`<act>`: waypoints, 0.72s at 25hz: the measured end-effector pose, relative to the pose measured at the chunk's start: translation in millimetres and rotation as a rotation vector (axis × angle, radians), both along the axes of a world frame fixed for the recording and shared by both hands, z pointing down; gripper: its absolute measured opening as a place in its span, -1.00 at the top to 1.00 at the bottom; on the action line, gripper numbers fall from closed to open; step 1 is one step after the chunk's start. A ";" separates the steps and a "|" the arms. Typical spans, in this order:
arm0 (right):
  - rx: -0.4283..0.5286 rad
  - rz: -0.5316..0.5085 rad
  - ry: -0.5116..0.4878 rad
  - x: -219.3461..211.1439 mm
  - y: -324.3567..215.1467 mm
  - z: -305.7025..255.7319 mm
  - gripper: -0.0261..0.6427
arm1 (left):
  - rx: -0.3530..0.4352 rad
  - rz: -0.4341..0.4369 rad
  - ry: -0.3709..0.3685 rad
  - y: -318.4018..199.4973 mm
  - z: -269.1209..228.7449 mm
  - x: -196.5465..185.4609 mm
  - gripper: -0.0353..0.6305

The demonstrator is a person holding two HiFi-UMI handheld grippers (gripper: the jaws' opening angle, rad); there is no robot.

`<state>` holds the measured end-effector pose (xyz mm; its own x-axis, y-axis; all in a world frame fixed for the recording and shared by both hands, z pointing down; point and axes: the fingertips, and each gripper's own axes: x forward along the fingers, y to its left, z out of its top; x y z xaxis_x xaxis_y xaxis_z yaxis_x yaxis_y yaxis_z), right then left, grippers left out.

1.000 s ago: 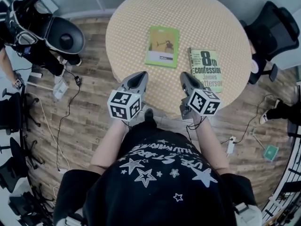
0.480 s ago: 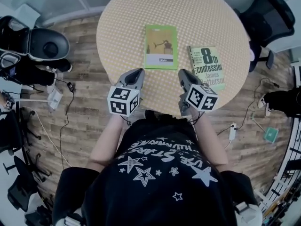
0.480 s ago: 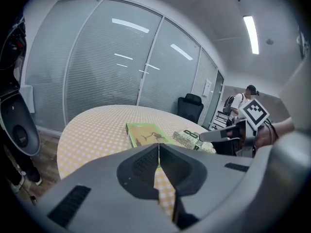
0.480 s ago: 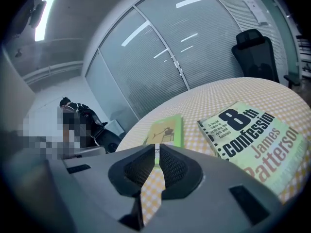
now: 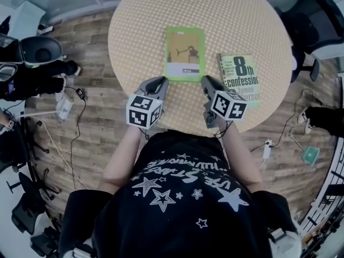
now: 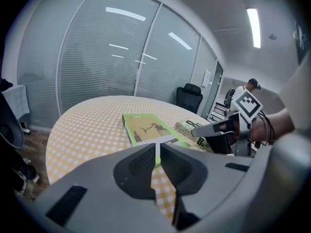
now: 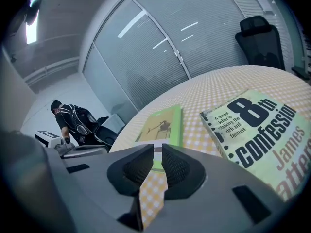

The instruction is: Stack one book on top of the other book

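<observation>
Lying flat on the round table (image 5: 215, 15), the thin green book (image 5: 185, 54) sits just ahead of both tools: the left gripper (image 5: 161, 82) points at the green book's near left corner, and the right gripper (image 5: 207, 80) at its near right corner, neither touching it. Right of the green book, apart from it and slightly nearer the person, lies the thicker paperback (image 5: 241, 79), pale green with heavy black lettering and a squared spine. The green book's cover is smooth, with a small dark figure and a white band along its near edge. Around the green book, the tabletop shows a fine yellow-and-white check. Each gripper is grey moulded plastic with dark ribbed pads. The left jaws are closed to a thin slit on nothing; the right jaws, also empty, are barely parted and opening.
</observation>
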<state>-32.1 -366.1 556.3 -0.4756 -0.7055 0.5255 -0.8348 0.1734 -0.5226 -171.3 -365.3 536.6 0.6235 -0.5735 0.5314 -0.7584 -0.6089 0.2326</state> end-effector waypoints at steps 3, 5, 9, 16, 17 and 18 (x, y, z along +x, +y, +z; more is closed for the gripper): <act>-0.031 -0.002 0.006 0.6 -8.5 10.6 0.72 | -0.039 -0.003 -0.026 -7.9 10.6 -0.7 0.43; -0.049 0.001 0.003 2.6 -12.8 17.2 0.54 | -0.056 -0.010 -0.042 -15.1 17.3 -0.7 0.38; -0.084 -0.021 -0.008 2.4 -17.3 29.2 0.47 | -0.125 -0.024 -0.009 -25.8 28.2 4.0 0.21; -0.116 -0.045 -0.035 -2.2 -26.6 42.8 0.37 | -0.225 -0.009 -0.007 -32.3 47.7 16.7 -0.03; -0.122 -0.049 -0.040 -3.6 -27.0 45.0 0.37 | -0.229 -0.006 -0.010 -32.8 49.1 18.2 -0.03; -0.127 -0.053 -0.043 -4.9 -27.9 46.5 0.36 | -0.233 -0.002 -0.011 -33.7 50.1 19.6 -0.03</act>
